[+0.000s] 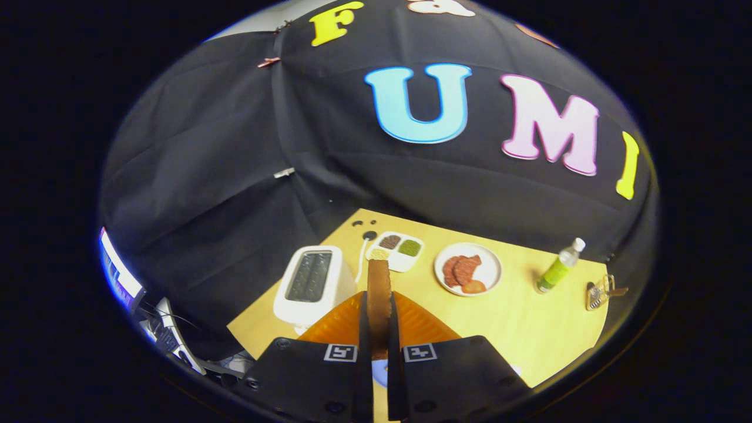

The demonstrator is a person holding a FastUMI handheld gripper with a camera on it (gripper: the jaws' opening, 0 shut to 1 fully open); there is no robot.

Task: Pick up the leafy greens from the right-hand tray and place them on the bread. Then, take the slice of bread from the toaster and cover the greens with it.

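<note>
My gripper [379, 305] is shut on a slice of bread [379, 291], held edge-on and upright between both fingers, high above the yellow table [529, 317]. The white toaster [314, 285] stands below and to the left of the fingers, its two slots dark. Beyond the fingertips lies a white divided tray [399, 264] with a green portion of leafy greens [409, 248], a brown portion and a pale one. A pale blue object shows between the finger bases, mostly hidden.
A white plate [487, 273] with reddish-brown meat slices lies right of the tray. A green bottle [558, 267] with a white cap stands farther right, and a small metal rack [599, 292] sits by the table's right edge. A white cable [359, 261] runs behind the toaster.
</note>
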